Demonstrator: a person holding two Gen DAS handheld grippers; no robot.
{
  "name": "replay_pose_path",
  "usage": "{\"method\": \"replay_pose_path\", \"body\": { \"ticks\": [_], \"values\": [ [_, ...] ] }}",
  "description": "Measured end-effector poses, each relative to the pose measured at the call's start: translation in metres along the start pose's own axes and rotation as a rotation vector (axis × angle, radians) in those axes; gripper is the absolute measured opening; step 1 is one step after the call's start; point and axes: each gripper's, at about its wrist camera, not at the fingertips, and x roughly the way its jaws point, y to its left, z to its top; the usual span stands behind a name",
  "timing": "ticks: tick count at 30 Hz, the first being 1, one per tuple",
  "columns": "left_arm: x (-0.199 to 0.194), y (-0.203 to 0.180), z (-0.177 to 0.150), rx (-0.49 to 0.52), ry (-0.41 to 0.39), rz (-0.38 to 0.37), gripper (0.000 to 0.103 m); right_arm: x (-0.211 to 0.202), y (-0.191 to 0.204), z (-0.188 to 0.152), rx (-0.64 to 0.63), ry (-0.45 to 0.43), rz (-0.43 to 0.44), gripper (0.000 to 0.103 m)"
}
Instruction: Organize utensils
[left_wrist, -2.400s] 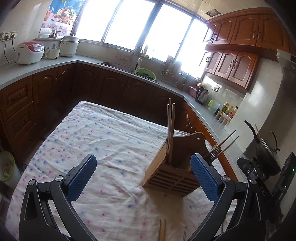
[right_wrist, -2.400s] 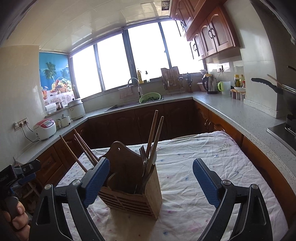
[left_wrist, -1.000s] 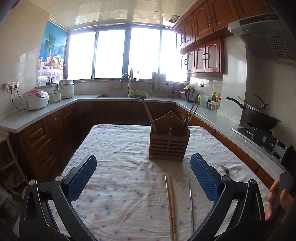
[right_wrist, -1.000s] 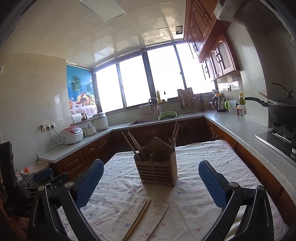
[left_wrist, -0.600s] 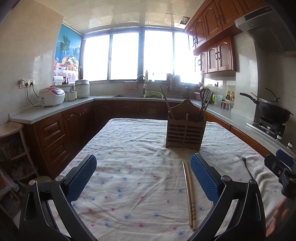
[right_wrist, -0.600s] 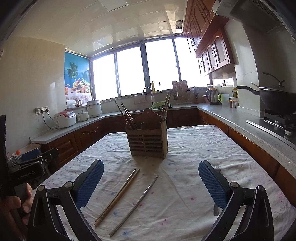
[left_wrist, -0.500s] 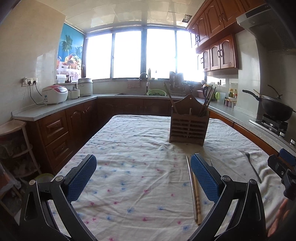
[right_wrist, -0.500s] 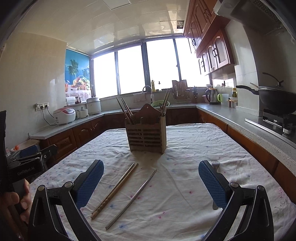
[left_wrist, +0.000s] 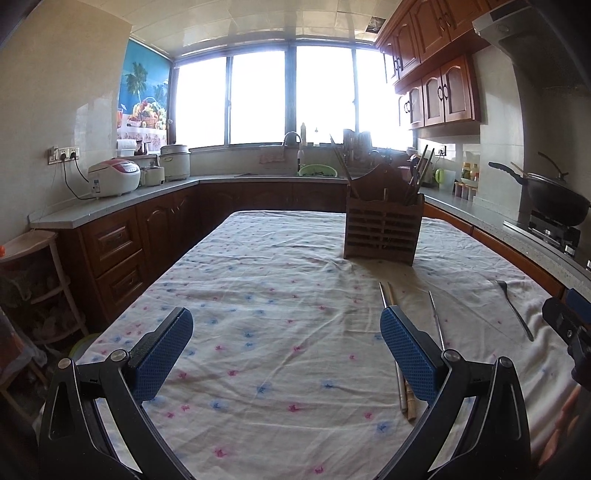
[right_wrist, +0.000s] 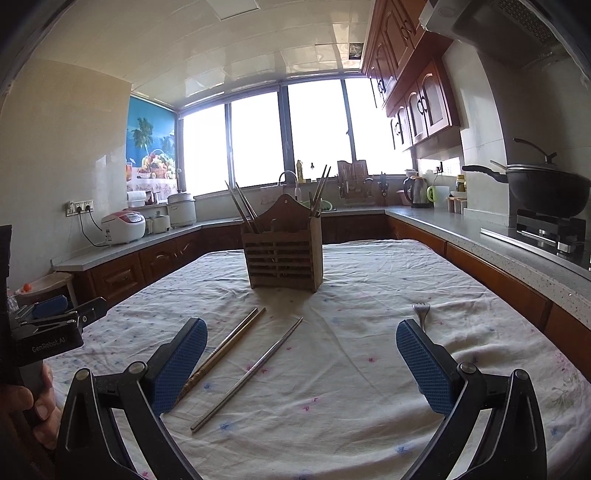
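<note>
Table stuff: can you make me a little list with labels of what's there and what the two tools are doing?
holder: wooden utensil holder upright on the tablecloth, chopsticks inside
loose chopsticks: wooden pair and one metal chopstick flat in front of it
fork: fork lying to the right
left tool: open, holding nothing
right tool: open, holding nothing
</note>
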Motion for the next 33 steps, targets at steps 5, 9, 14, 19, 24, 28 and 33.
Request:
{"method": "replay_pose_path", "body": {
  "ticks": [5,9,14,19,24,28,33],
  "values": [
    [-0.0027,-0.0041,0.0013,0.017,-0.003,0.003,0.103,0.0018,-0.0041,-0.0035,0.009,0.009,-0.002,0.103],
    [-0.0039,-0.0051,0.0023,0.017,-0.003,0.001,0.103,0.0027,-0.0066,-0.0046,0.017,0.015,-0.006,0.103],
    [-0.0011,-0.0068,0.0041,0.021,0.009,0.002,0.103,0.0028,-0.0066,-0.0048,0.022,0.017,-0.006,0.103],
    [0.0021,-0.0075,0.0048,0.024,0.026,-0.005,0.103,0.0056,-0.0053,-0.0062,0.013,0.031,-0.001,0.103],
    [0.0017,-0.0078,0.0039,0.026,0.024,-0.006,0.103,0.0046,-0.0051,-0.0057,0.009,0.026,0.001,0.103],
    [0.0021,-0.0081,0.0038,0.028,0.024,-0.008,0.103,0.0049,-0.0044,-0.0061,0.009,0.028,0.001,0.103],
    [0.0024,-0.0087,0.0043,0.032,0.026,-0.005,0.103,0.0053,-0.0042,-0.0061,0.007,0.029,0.005,0.103]
  ]
}}
